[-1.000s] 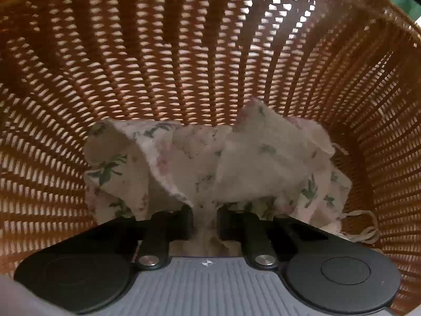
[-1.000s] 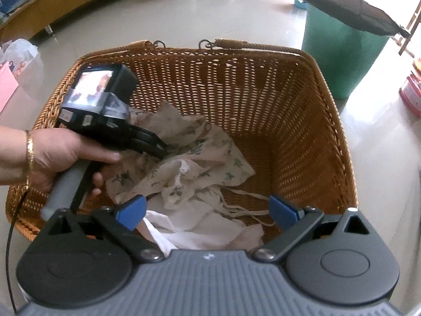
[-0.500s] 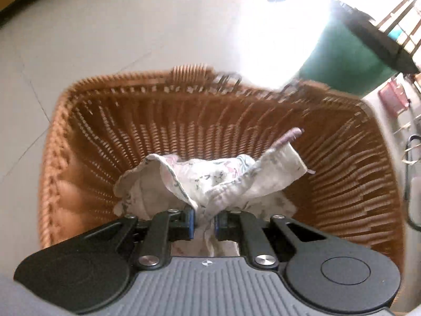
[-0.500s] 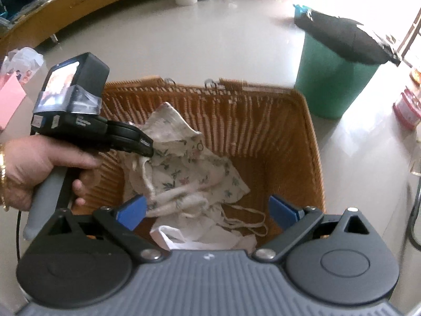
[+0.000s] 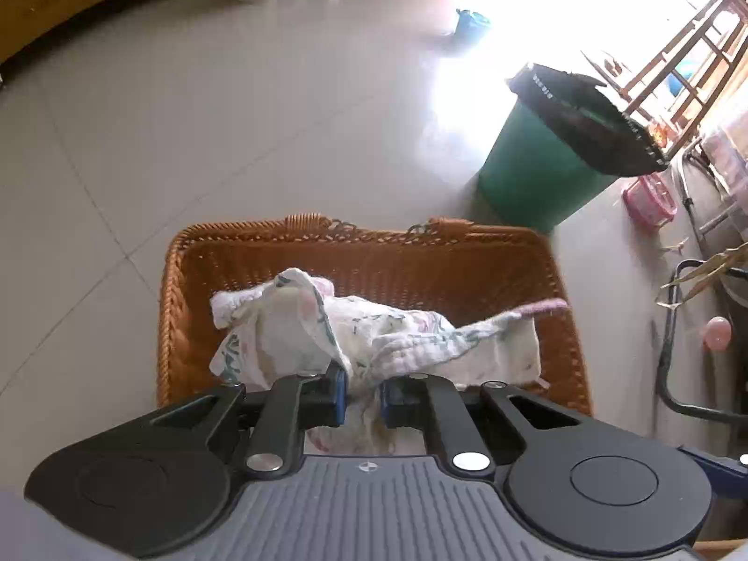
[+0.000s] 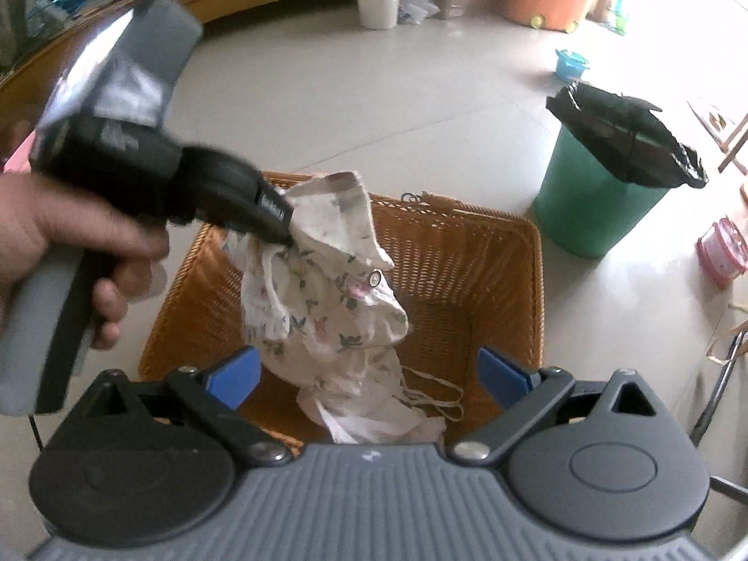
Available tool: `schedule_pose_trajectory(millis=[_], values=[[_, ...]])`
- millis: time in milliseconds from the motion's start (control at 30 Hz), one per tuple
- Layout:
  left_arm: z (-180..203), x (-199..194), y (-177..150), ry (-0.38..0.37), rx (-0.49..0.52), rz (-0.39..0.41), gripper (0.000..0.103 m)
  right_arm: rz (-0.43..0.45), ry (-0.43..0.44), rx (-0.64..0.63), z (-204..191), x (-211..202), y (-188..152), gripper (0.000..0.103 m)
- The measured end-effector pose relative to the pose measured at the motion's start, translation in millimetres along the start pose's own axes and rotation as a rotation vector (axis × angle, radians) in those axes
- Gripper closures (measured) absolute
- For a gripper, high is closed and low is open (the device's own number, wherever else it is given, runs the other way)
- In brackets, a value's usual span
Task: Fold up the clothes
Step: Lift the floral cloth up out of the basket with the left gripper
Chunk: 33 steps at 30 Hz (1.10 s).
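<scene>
A small white floral garment [image 5: 374, 336] hangs from my left gripper [image 5: 362, 390], whose blue pads are shut on a bunched fold of it. In the right wrist view the same garment [image 6: 327, 290] dangles above the brown wicker basket [image 6: 505, 271], held by the left gripper [image 6: 280, 229] in a person's hand [image 6: 70, 243]. My right gripper [image 6: 369, 371] stands open over the basket's near side with nothing between its pads. A second white piece with strings [image 6: 388, 416] lies in the basket below.
The wicker basket [image 5: 467, 257] sits on a pale tiled floor. A green bin [image 5: 542, 173] with a black liner stands to its right. A pink container [image 6: 722, 252] and metal chair legs [image 5: 673, 350] are at far right; a white bucket [image 6: 377, 9] is far back.
My left gripper rose out of the basket, lifting the floral garment clear of the bottom. The right gripper also rose and stayed open.
</scene>
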<state>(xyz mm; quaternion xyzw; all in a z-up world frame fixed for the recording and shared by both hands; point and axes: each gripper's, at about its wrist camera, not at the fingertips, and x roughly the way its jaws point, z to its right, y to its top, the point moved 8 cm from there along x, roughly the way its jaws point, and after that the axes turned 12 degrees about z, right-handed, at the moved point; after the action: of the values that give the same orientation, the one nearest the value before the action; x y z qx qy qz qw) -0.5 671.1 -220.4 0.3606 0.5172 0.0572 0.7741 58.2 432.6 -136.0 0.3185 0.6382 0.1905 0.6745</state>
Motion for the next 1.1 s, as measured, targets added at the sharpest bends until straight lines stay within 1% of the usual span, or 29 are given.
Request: schedule_pose_trajectory(millis=[267,367,500,700,800,900,1100], values=[[19,-68,12,0.013,0.022,0.005,0.09,0.008,0.013,-0.027,-7,-44,16,0.003],[26,-102,20,0.015,0.024,0.01,0.09,0.013,0.02,-0.037,-11,-62,23,0.002],[35,-149,32,0.018,0.01,0.017,0.09,0.026,0.043,-0.08,-22,-89,35,0.002],[54,-218,47,0.005,0.02,0.043,0.09,0.043,0.066,-0.117,-35,-135,48,0.002],[64,-253,51,0.005,0.03,0.059,0.09,0.056,0.065,-0.101,-38,-158,54,0.002],[78,-286,52,-0.01,0.031,0.058,0.09,0.06,0.064,-0.079,-41,-181,57,0.002],[108,-356,57,-0.046,0.054,0.083,0.09,0.071,0.055,-0.056,-47,-229,60,0.002]])
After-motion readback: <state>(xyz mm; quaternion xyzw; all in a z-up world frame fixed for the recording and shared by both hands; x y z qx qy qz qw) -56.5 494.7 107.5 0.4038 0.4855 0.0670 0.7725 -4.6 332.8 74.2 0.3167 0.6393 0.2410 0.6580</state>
